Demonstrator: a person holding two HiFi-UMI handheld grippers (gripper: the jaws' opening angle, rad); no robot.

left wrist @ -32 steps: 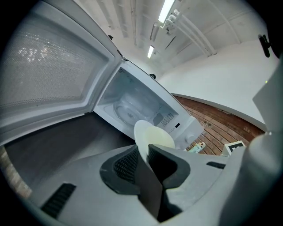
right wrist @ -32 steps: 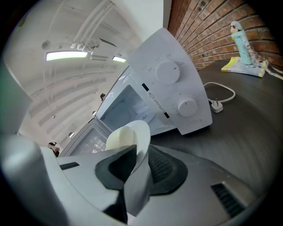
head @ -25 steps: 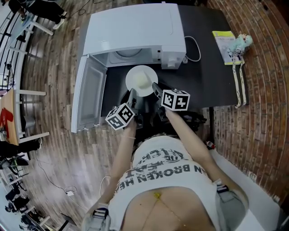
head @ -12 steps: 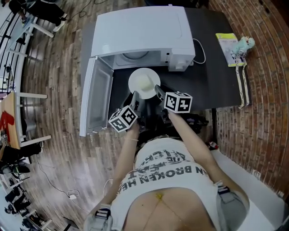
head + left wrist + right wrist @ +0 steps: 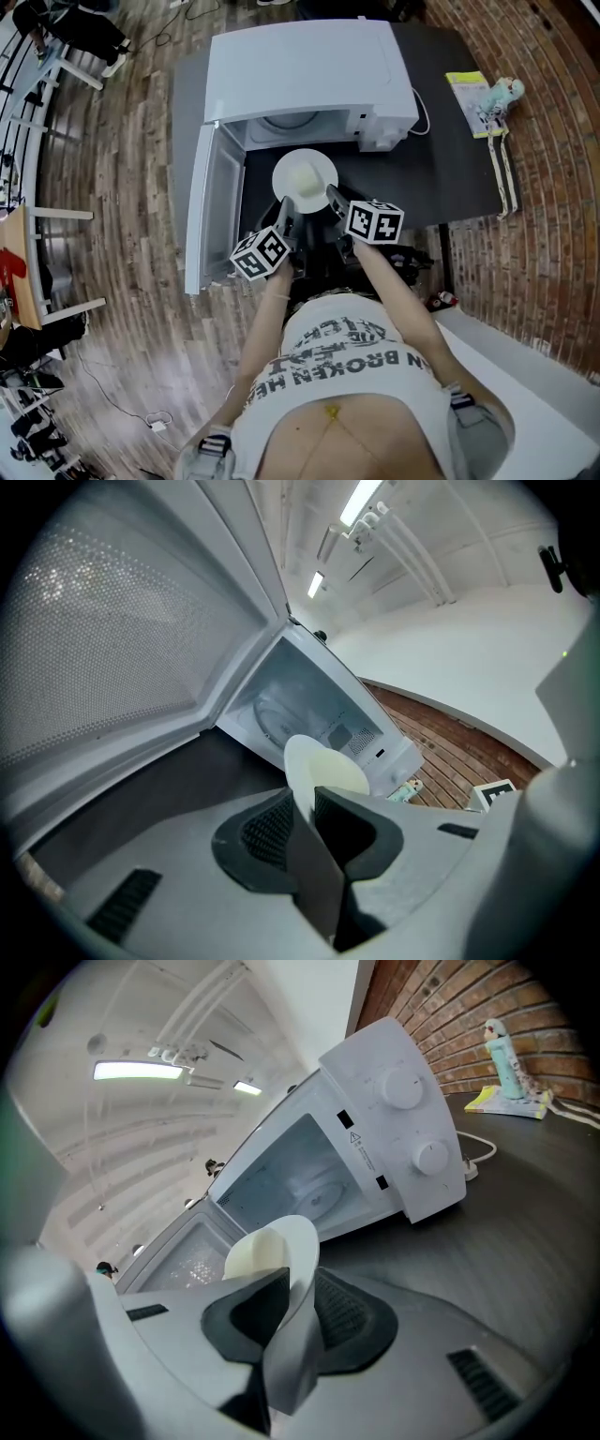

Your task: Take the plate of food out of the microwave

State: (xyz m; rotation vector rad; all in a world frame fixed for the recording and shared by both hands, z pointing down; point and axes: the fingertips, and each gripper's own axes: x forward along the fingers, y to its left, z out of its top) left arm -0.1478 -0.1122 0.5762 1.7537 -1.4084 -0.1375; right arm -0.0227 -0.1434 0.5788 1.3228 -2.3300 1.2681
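- Jaws: left gripper [image 5: 302, 803] is clamped on the plate's [image 5: 305, 180] left-near rim. Right gripper [image 5: 291, 1288] is clamped on the right-near rim. In both gripper views the rim sits pinched between the pads.
- Plate location: out of the cavity, held above the dark table [image 5: 450, 159], just near-side of the microwave [image 5: 309, 70] mouth. The pale food [image 5: 302, 174] sits mid-plate.
- Risk 1: it is a thin-rim pinch at two points, both on the near side. If one hand outruns the other, the plate twists in the pads and could slip out.
- Risk 2: the far edge is unsupported. If the wrists dip, the plate tips away and the food slides off.
- Risk 3: the open door [image 5: 214, 202] hangs just left of the left gripper. Drifting left could clip it and jolt the grip.
- Risk 4: a fast set-down on the table lands on one edge and could knock the plate loose.
- Versus a second ago: the plate was right at the cavity mouth. Now it is clear of it and a bit nearer the person. Both grips look unchanged, and the door is still wide open.
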